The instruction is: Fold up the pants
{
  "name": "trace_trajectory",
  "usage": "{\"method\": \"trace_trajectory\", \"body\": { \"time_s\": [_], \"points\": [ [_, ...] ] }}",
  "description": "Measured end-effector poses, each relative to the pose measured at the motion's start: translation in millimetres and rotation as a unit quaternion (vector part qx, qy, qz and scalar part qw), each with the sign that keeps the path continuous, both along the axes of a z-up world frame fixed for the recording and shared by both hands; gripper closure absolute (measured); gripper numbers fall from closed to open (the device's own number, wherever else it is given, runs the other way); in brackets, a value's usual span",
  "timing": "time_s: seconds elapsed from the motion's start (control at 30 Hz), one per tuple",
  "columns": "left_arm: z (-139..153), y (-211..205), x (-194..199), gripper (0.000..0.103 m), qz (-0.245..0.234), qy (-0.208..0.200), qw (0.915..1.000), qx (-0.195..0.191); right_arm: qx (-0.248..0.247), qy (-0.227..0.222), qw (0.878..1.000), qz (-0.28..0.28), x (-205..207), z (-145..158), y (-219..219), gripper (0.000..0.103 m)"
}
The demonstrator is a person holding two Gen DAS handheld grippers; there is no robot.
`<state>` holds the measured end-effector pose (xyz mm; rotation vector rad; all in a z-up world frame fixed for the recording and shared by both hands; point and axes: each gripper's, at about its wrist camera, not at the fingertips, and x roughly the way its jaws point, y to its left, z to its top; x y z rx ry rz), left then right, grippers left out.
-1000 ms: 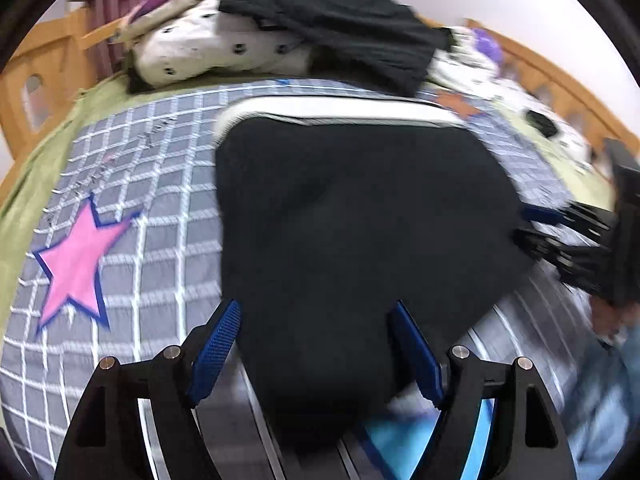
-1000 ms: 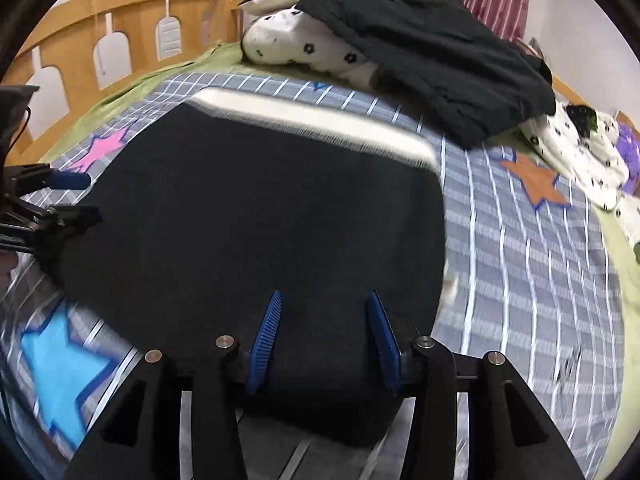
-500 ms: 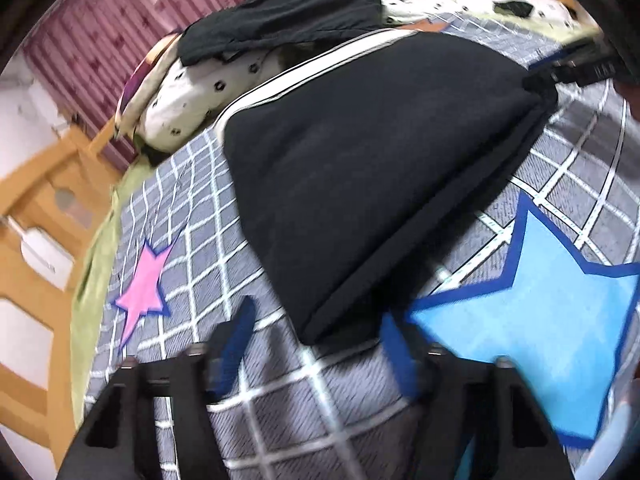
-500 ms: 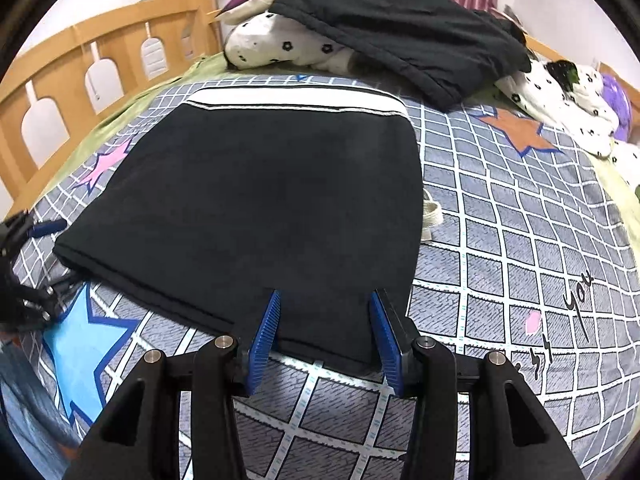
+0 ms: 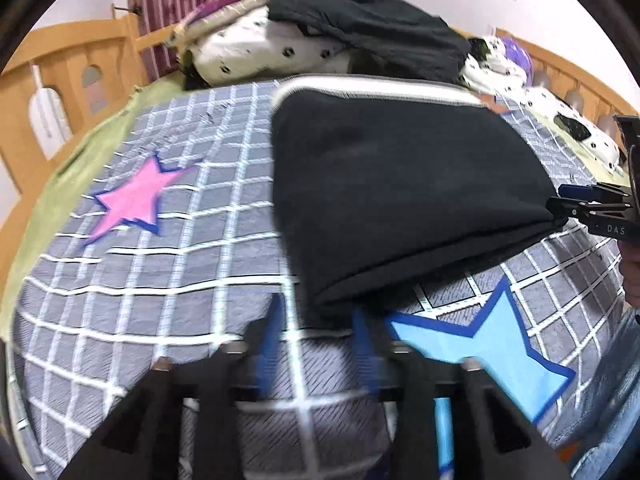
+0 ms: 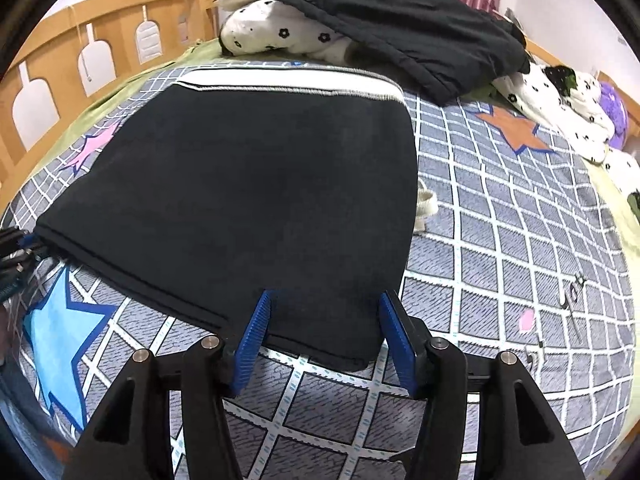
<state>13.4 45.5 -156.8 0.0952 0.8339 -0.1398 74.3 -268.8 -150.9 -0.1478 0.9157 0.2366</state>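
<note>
The black pants (image 6: pixel 248 184), folded with a white waistband at the far end, lie flat on the checked bedcover (image 6: pixel 500 240). My right gripper (image 6: pixel 324 332) is at their near right corner. Its jaws are opening; the hem lies between the blue pads (image 6: pixel 256 332) with a gap on each side. My left gripper (image 5: pixel 316 332) is blurred at the near left corner of the pants (image 5: pixel 400 184). Its jaws are opening slightly, with the corner just between the tips and no clear press. Each view shows the other gripper: right gripper (image 5: pixel 560 204), left gripper (image 6: pixel 20 248).
A dark garment (image 6: pixel 400 20) is heaped on spotted pillows (image 6: pixel 280 36) at the head of the bed. A wooden rail (image 6: pixel 80 40) runs along the left side. A white drawstring (image 6: pixel 426 204) pokes out at the pants' right edge. More spotted bedding (image 6: pixel 560 96) lies at the right.
The pants have come down and settled flat on the bed. My left gripper narrowed and drew back to the near left corner. My right gripper's jaws spread wider around the hem.
</note>
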Motion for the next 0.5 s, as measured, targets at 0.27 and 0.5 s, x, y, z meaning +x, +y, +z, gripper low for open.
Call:
{"method": "trace_trajectory", "body": {
  "time_s": [0.27,0.5],
  "points": [
    [38.4,-13.4,15.1,0.045,-0.019,-0.052,0.9977,-0.039,0.054,-0.082,0.995,-0.007,5.5,28.5,-6.0,0.044],
    [-20.3,-44.9,46.5,0.043,-0.046,0.031,0.9983,-0.018,-0.013,-0.008,1.000,-0.005,24.7,-18.6,17.3,0.043]
  ]
}}
